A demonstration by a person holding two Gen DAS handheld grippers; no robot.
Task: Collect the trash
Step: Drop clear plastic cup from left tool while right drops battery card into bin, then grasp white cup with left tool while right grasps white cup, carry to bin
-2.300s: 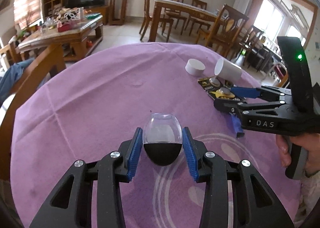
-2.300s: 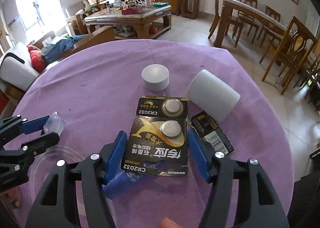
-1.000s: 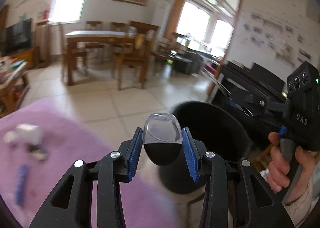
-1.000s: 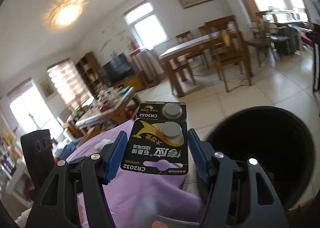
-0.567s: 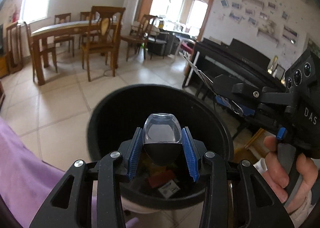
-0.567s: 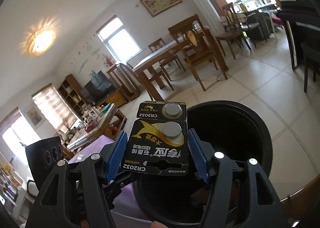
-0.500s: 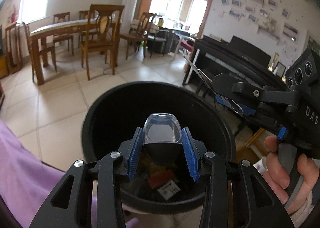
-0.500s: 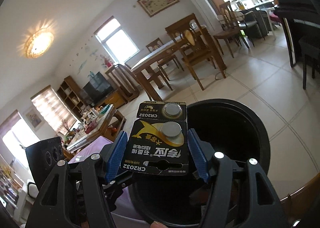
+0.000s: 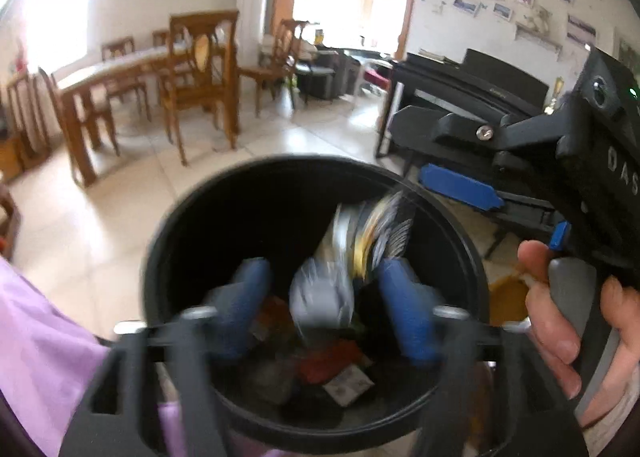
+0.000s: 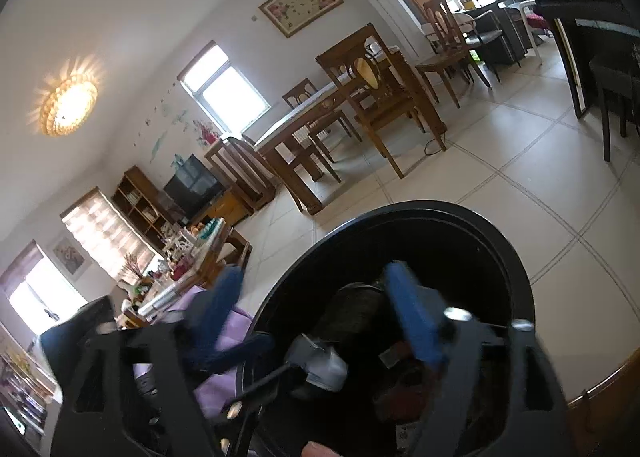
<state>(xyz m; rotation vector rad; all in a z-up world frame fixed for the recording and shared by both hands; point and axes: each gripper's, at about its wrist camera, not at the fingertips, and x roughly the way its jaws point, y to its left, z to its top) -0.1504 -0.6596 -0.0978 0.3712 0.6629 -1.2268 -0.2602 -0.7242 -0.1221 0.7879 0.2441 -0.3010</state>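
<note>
From left to right, we are seeing the left gripper over the black bin, fingers spread wide, the clear capsule loose between them (blurred). The battery card is dropping in; the right gripper is gaping, fingers empty.

Your left gripper gapes over the black bin; clear cup blurred between its pads, battery card at one o'clock.

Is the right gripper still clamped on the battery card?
No: the right gripper stands open with nothing between its pads, and the battery card is falling into the black bin.
</note>
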